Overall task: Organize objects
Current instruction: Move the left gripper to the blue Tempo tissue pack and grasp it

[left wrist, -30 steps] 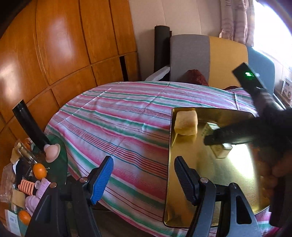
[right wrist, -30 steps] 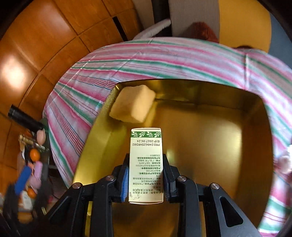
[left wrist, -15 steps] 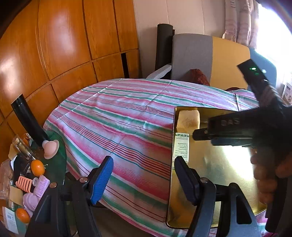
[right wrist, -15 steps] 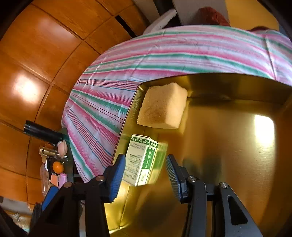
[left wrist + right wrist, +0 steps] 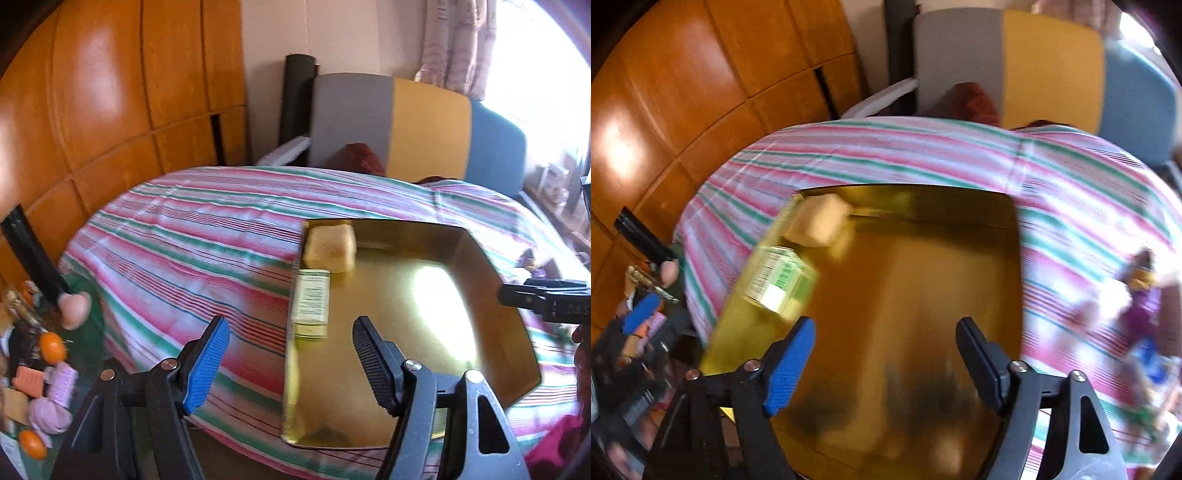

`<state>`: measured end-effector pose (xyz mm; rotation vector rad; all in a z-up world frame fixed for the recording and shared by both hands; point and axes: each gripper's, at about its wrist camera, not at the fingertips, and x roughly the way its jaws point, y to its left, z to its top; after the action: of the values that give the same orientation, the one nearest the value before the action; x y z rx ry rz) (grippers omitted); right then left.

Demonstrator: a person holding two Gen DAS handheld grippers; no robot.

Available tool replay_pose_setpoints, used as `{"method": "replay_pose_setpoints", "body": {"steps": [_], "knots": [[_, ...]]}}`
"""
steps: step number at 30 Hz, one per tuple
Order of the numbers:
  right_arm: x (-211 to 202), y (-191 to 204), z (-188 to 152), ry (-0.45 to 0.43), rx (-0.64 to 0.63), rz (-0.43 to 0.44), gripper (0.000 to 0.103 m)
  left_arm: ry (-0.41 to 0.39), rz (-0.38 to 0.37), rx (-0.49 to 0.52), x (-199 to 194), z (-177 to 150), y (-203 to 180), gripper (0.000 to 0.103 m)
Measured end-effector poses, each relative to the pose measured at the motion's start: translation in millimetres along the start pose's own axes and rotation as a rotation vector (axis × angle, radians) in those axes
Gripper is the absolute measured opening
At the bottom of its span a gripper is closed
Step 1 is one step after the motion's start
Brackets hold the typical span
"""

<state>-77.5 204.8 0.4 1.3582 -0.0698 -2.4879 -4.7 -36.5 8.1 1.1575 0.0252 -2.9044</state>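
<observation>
The small box (image 5: 311, 302) now lies flat inside the gold tray (image 5: 424, 325), along its left wall and just below the yellow sponge (image 5: 330, 248) in the tray's upper left corner; the two look close, perhaps touching. The right gripper (image 5: 884, 363) has just been opening its jaws — they stand wide with nothing between them, only the tray floor showing behind, and the box sits up and to the left of its blue pad. So the placing step looks finished, and the hand seems to be pulling clear.

The left gripper (image 5: 290, 363) hangs over the tray's near left edge, jaws wide and empty. At the far left of its view, a cluttered side table (image 5: 85, 354) holds oranges (image 5: 51, 347), pink rollers (image 5: 62, 384) and other bits — likely the next source. The next move calls for picking one piece, closing on it, and leaving room in the tray beside the box.
</observation>
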Motion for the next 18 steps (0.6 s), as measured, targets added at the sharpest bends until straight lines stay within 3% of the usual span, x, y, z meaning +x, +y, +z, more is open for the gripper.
{"method": "replay_pose_setpoints", "body": {"steps": [8,13,18], "knots": [[-75,-130,-39,-0.047,0.16,-0.218,0.085,0.047,-0.132,0.057,-2,1,-35,0.07],[-131,-220,-66,-0.127,0.343,-0.359,0.091,0.013,-0.206,0.184,-12,8,-80,0.07],[-160,-301,-109,-0.206,0.62,-0.437,0.094,0.035,-0.365,0.315,-20,11,-139,0.07]]}}
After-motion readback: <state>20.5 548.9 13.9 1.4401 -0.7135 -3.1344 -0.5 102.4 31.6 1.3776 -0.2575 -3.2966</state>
